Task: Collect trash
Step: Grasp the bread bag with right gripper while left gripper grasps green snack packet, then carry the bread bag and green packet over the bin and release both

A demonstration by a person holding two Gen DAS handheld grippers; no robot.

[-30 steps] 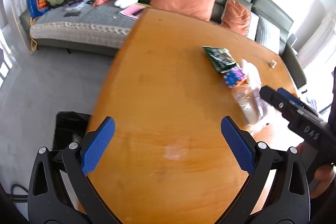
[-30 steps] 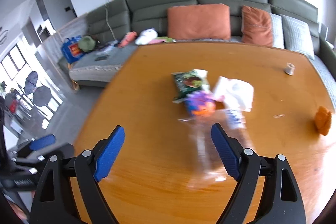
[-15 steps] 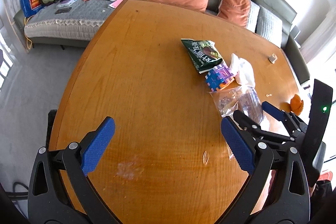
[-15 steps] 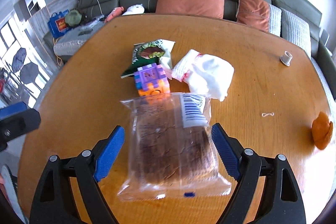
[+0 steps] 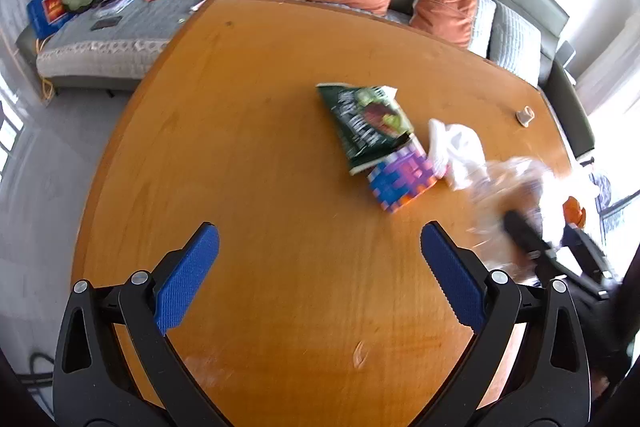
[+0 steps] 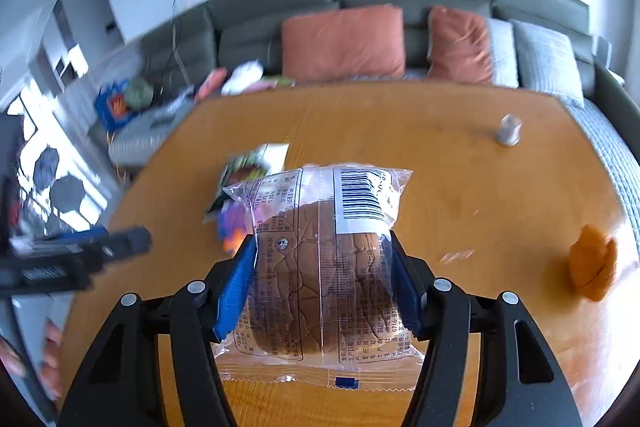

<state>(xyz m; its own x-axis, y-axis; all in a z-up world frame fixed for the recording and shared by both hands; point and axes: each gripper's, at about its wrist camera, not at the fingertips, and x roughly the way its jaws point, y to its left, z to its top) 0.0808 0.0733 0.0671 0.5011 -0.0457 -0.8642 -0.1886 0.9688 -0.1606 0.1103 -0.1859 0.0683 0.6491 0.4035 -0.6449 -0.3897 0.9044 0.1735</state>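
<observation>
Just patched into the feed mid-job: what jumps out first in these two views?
The clear bread packet dominates the right wrist view: the right gripper has just been closing and its blue pads now press it from both sides, above the orange wooden table. Next, the leftover cluster mid-table: a green snack bag, a purple-and-blue block toy and a white crumpled bag. The left gripper hangs open and empty over bare wood.

Glossy varnished wood bench (image 5: 248, 147); clear crinkly plastic bread wrapper (image 6: 320, 267); shiny foil snack packet (image 5: 366, 123); matt black plastic gripper (image 6: 324, 279) arms.
</observation>
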